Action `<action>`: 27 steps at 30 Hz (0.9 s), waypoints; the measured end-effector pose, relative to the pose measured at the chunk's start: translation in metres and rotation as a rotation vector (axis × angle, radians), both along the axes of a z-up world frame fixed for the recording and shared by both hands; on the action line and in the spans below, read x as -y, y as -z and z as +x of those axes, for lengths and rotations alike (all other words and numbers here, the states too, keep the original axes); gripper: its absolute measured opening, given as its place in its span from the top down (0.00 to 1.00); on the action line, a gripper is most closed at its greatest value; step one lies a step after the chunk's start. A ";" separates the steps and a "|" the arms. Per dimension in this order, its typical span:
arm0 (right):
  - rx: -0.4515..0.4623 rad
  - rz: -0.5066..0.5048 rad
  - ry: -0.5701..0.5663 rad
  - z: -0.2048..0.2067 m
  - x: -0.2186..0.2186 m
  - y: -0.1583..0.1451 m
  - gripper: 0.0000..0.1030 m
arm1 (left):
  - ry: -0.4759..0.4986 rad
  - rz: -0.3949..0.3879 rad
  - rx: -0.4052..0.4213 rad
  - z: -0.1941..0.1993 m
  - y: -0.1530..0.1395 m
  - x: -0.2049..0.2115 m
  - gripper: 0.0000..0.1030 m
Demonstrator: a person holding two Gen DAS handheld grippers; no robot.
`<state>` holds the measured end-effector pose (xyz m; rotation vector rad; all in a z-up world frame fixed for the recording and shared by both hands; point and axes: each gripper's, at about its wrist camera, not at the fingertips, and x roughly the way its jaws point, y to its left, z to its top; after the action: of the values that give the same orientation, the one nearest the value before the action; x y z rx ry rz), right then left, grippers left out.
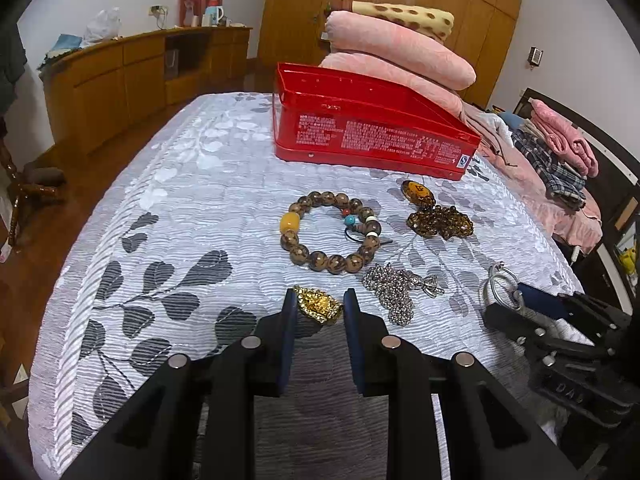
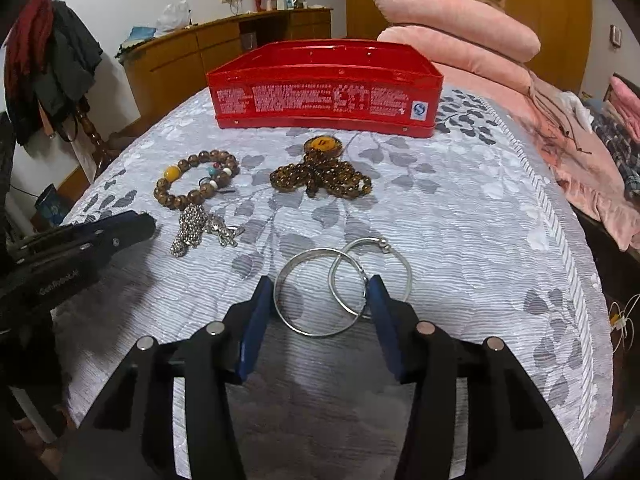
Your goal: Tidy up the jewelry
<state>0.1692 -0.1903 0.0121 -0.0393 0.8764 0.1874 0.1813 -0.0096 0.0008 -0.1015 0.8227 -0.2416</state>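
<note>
Jewelry lies spread over the bed (image 2: 460, 216), on a white cover with grey leaves, and I have one tool at each end of it. My left tool (image 1: 318, 304) has its blue pads set close on either side of the gold pendant (image 1: 320, 306); the left pad sits against it, but I cannot tell whether the right pad touches, so I cannot say it is gripped. The pendant rests on the cover.

My right tool (image 2: 318, 294) stands about half open around the two silver bangles (image 2: 340, 290), which overlap flat on the cover. The left finger is just beside the nearer bangle's rim and the right finger lies over the rim of the farther one; neither ring is lifted, and I see no squeeze on them.

Beyond the pendant sits the wooden bead bracelet (image 1: 330, 232) with its yellow bead, and just right of it the dark bead necklace (image 1: 438, 218) heaped below its amber medallion. The silver chain (image 1: 394, 290) is bunched between the bracelet and the bangles. The red box (image 2: 326, 84) stands open at the far side of the bed, past all the pieces, with folded pink blankets (image 2: 460, 36) stacked behind it.
</note>
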 end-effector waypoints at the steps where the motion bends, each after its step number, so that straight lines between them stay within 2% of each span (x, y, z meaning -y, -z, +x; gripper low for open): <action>1: 0.005 0.003 0.003 -0.001 0.002 -0.002 0.54 | -0.003 -0.001 0.001 -0.001 0.000 -0.001 0.77; 7: 0.038 0.010 0.001 -0.007 0.005 -0.014 0.54 | -0.014 -0.002 0.004 -0.006 -0.002 -0.006 0.77; 17: 0.013 0.020 -0.009 -0.006 0.001 -0.006 0.54 | -0.010 0.032 0.003 -0.007 0.002 0.000 0.77; 27: 0.030 0.027 0.000 -0.007 0.005 -0.013 0.54 | -0.028 -0.006 0.051 -0.013 -0.010 -0.006 0.78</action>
<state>0.1623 -0.1949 0.0248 -0.0173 0.8434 0.1982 0.1680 -0.0034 0.0105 -0.1123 0.7695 -0.2195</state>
